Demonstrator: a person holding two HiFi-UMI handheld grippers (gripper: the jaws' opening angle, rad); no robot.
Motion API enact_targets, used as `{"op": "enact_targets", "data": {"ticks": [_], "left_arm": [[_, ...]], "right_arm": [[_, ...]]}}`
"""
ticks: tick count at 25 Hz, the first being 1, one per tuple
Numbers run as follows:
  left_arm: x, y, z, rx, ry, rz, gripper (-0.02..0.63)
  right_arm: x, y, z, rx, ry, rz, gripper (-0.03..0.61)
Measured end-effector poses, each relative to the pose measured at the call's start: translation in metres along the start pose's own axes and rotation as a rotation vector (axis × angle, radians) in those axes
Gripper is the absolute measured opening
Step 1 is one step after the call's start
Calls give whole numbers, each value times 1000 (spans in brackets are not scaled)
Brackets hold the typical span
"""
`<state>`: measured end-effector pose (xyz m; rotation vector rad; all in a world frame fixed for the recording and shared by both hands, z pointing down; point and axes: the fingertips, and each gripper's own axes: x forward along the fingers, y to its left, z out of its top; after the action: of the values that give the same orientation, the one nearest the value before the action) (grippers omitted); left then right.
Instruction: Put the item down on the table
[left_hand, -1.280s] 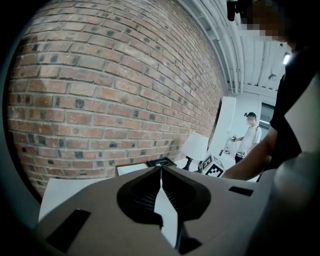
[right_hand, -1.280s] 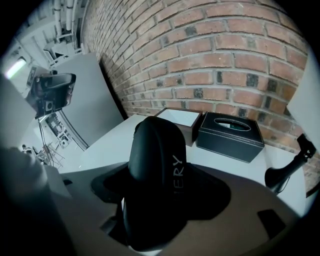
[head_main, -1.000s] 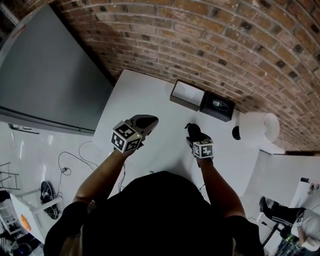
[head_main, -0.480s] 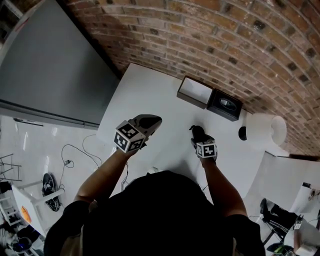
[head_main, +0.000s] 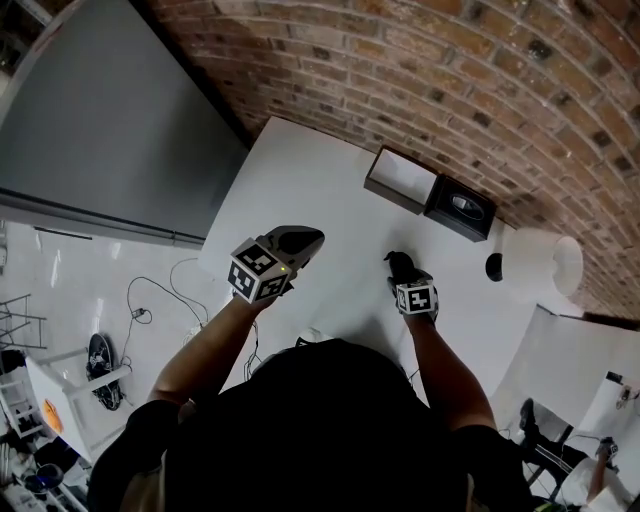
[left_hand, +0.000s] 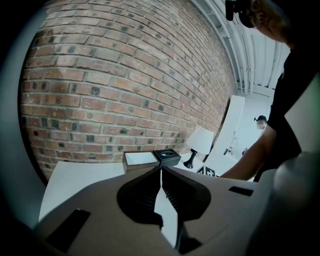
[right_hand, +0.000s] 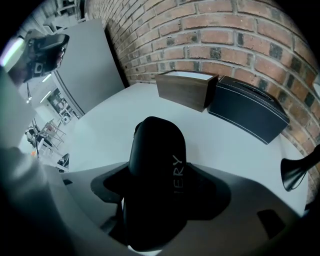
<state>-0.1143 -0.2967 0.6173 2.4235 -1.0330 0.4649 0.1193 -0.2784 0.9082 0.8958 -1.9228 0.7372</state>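
Note:
My right gripper (head_main: 401, 270) is shut on a black, rounded oblong item (head_main: 397, 263) with pale lettering on its side. In the right gripper view the item (right_hand: 155, 185) fills the gap between the jaws and sticks out past them over the white table (right_hand: 105, 130). Whether it touches the tabletop cannot be told. My left gripper (head_main: 303, 239) hovers over the table's left part, jaws shut with nothing between them; in its own view the left gripper (left_hand: 161, 172) points toward the boxes by the wall.
An open wooden box (head_main: 402, 180) and a black box (head_main: 462, 208) stand side by side against the brick wall. A white-shaded lamp (head_main: 535, 262) with a black base stands to their right. A grey panel (head_main: 100, 130) borders the table's left side.
The head view has drifted a little, so everything sits slightly further right in the frame. Both grippers keep their places over the table, and the right one still holds the black item.

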Motion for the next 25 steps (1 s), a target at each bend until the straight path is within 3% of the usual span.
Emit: {"op": "enact_targets", "data": {"ticks": [25], "left_arm": [[9, -4, -13, -22, 18, -15, 26]], "right_arm": [[20, 1, -14, -20, 44, -15, 348]]}}
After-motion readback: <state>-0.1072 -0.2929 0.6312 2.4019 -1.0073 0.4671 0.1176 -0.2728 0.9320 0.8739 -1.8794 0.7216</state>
